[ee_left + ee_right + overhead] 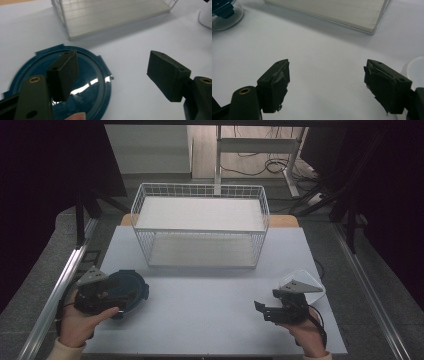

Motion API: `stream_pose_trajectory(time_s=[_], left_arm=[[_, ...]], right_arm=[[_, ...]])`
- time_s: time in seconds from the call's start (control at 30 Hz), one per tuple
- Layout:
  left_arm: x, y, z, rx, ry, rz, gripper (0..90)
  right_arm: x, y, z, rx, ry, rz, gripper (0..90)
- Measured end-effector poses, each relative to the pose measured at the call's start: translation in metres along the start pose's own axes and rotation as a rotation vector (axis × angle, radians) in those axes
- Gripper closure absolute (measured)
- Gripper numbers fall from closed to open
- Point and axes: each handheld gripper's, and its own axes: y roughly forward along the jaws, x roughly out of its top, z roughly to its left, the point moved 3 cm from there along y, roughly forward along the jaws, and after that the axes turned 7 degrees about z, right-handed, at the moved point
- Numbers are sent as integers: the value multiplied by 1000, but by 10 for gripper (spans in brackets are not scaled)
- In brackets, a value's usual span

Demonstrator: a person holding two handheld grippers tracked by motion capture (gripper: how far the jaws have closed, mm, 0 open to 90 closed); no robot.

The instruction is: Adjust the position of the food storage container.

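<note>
- Here, dark blue round lid [129, 290] flat on the worktop [210, 310] at 8 o'clock, face up, glossy; round, so no long axis; small tabs sticking out from the rim.
- Left tool [110, 75] spread wide and released, hovering over the lid, one jaw above its middle, the other past the rim over bare worktop; nothing gripped.
- Right tool [327, 82] likewise released, jaws wide over bare worktop at 4 o'clock, grasping nothing.
- Clear container [307, 282] just beside the right tool, at 4 o'clock.
- White wire basket [200, 225] with two shelves at 12 o'clock, well apart from both tools.
- Pale, plain worktop; grey floor, cables and desk legs beyond; dark surroundings at both sides.
</note>
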Motion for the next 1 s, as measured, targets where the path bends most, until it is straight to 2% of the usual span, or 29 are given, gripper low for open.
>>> stream_pose_trajectory(time_s=[0.1, 0.13, 0.2, 0.27, 0.37, 0.4, 0.43, 0.47, 0.5, 0.53, 0.6, 0.8, 1.0], left_arm=[[0, -8, 13, 8, -18, 0, 246], [0, -8, 13, 8, -18, 0, 246], [-1, -11, 24, 14, -37, 8, 247], [-1, -12, 28, 16, -44, 9, 249], [-4, -15, 42, 38, -73, 15, 254], [-4, -15, 42, 38, -73, 15, 257], [-6, -16, 50, 49, -91, 19, 265], [-6, -16, 50, 49, -91, 19, 276], [-8, -17, 58, 58, -109, 23, 284], [-8, -17, 58, 58, -109, 23, 292], [-11, -16, 70, 69, -134, 30, 313], [-16, -16, 83, 98, -156, 44, 393], [-21, -15, 97, 112, -176, 57, 584]], right_arm=[[-1, 2, 1, 0, -4, 8, 200], [-1, 2, 1, 0, -4, 8, 200], [-1, 3, 1, -2, 0, 12, 200], [-2, 3, 0, -4, -1, 12, 200], [-2, 4, 0, -6, -4, 15, 201], [-2, 4, 0, -6, -4, 17, 200], [-2, 4, 0, -6, -4, 18, 201], [-2, 4, 0, -6, -4, 18, 201], [-3, 5, 0, -7, -7, 20, 200], [-3, 5, 0, -7, -7, 20, 200], [-3, 5, 0, -8, -8, 23, 200], [-4, 7, 0, -11, -6, 28, 201], [-4, 8, 0, -16, -8, 34, 200]])
